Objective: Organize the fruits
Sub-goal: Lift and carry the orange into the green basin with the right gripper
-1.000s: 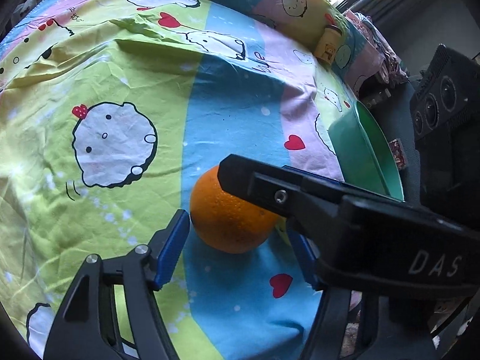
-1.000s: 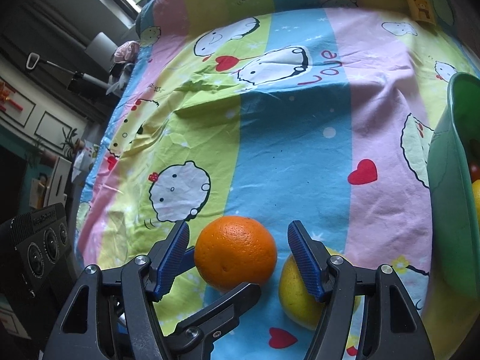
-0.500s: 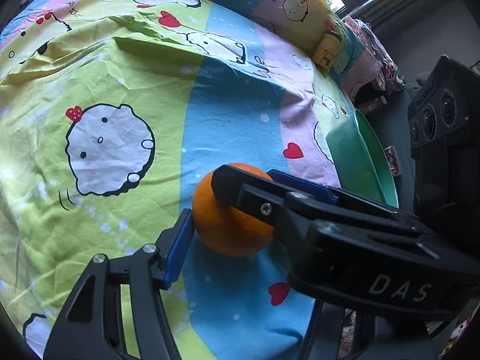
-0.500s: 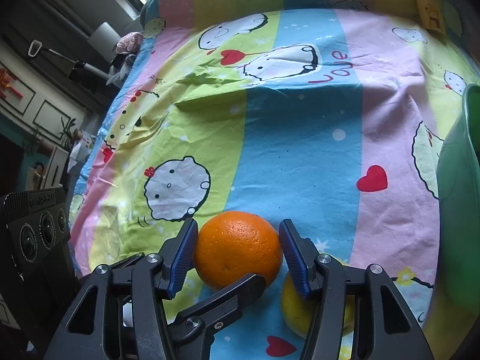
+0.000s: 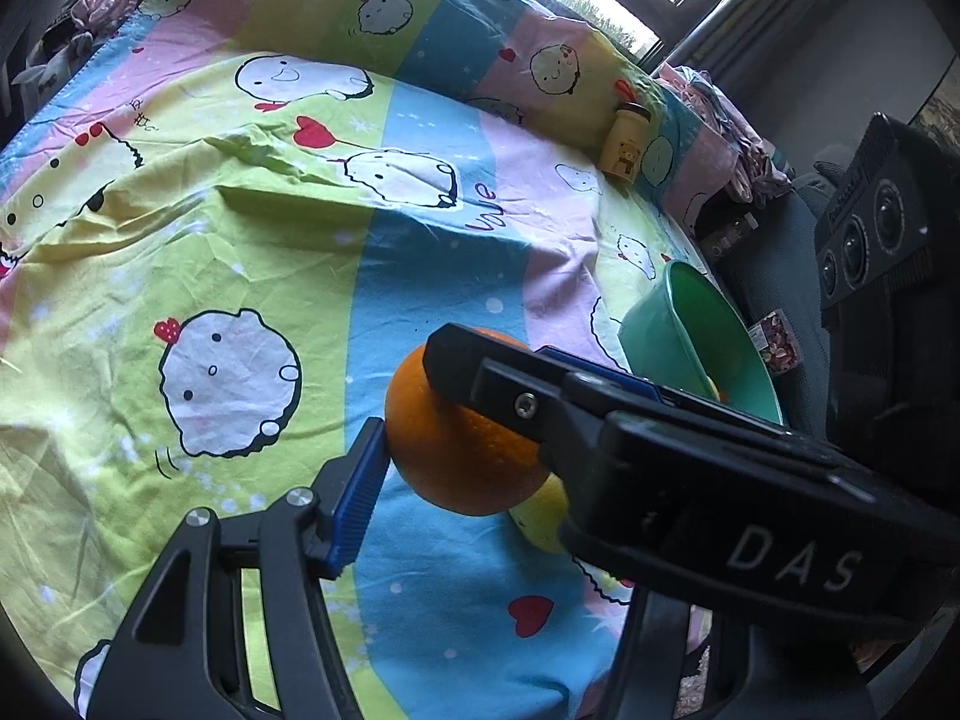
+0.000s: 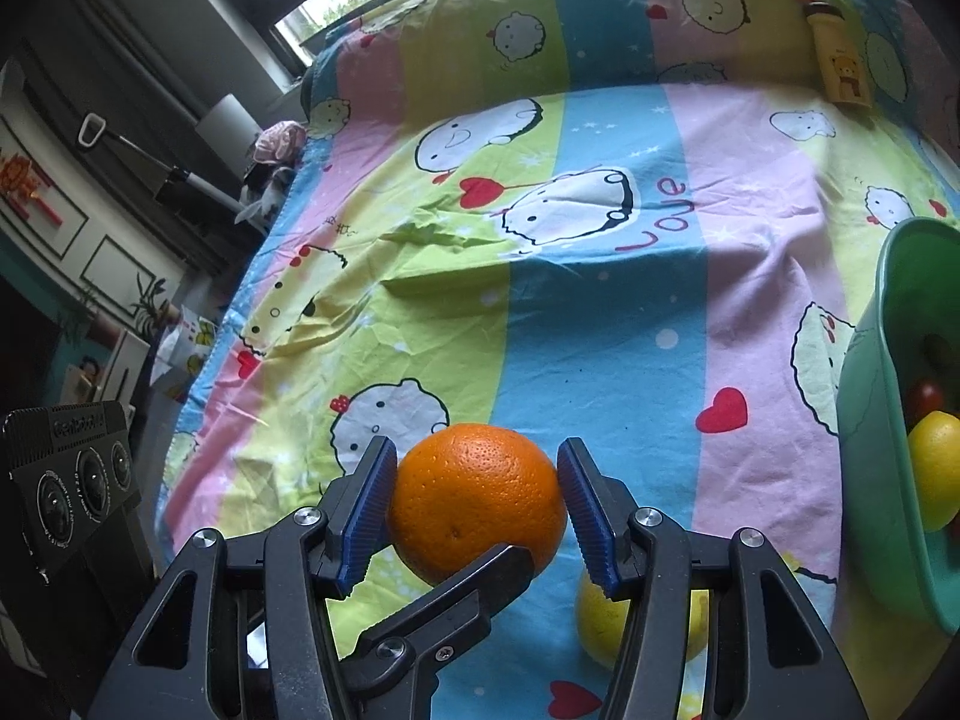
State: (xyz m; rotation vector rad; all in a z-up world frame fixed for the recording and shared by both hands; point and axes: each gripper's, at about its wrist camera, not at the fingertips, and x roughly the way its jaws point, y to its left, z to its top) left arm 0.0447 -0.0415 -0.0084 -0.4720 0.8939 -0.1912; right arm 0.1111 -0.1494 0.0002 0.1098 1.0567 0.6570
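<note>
Two grippers share one orange [image 6: 477, 501] above a bed covered by a cartoon-print sheet [image 6: 600, 312]. The right gripper [image 6: 477, 504] holds it between both blue fingers [image 6: 367, 510], one pad against each side of the fruit; its jaws have just been closing onto it. The left gripper [image 5: 462, 450] also holds the orange: its near finger presses the fruit's left flank, while its far finger is hidden behind the right gripper's body, which crosses the view; its jaws too have just been closing. In the right wrist view one black finger of the left gripper reaches under the orange from below. A yellow fruit [image 6: 606, 618] lies on the sheet just behind and below the right gripper's right-hand finger. A green bowl [image 6: 864, 480], already holding a lemon [image 6: 936, 468] and a dark red fruit, sits well off to that same side.

The step appears to be carrying the orange to the bowl. Done well, both grips stay even and move together; any drift between them could roll the fruit out. Clear the bowl's rim before lowering, then open both fingers only once the orange rests inside.
</note>
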